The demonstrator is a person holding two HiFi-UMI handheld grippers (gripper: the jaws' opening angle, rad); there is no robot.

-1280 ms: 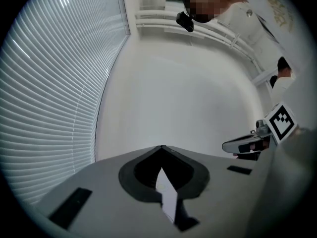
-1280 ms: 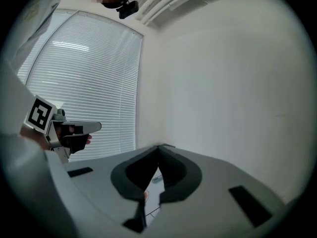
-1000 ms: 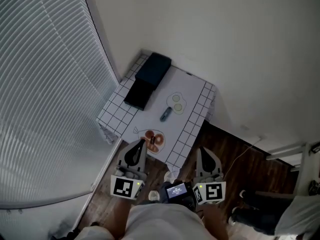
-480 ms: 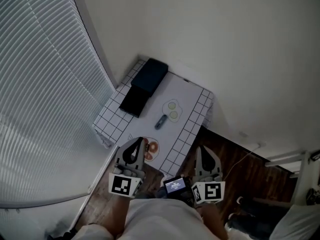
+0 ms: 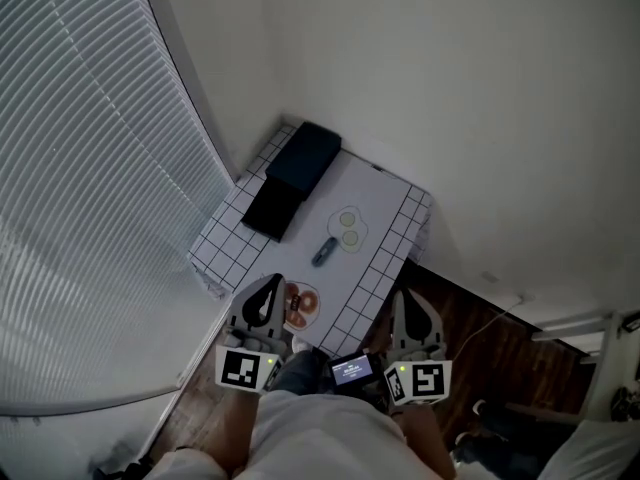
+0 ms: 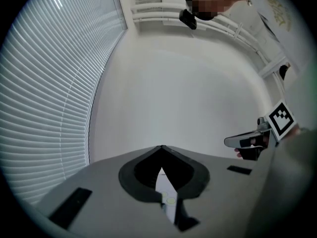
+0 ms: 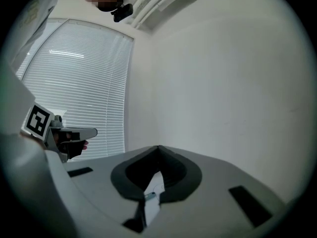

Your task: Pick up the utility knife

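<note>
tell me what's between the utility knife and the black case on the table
Nothing: in the head view, only bare white tablecloth separates the utility knife from the black case.

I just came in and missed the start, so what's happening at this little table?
A person stands at the near end of a small table with a gripper in each hand. The left gripper and right gripper are both shut and empty, held level short of the utility knife, which lies untouched in the middle of the table.
</note>
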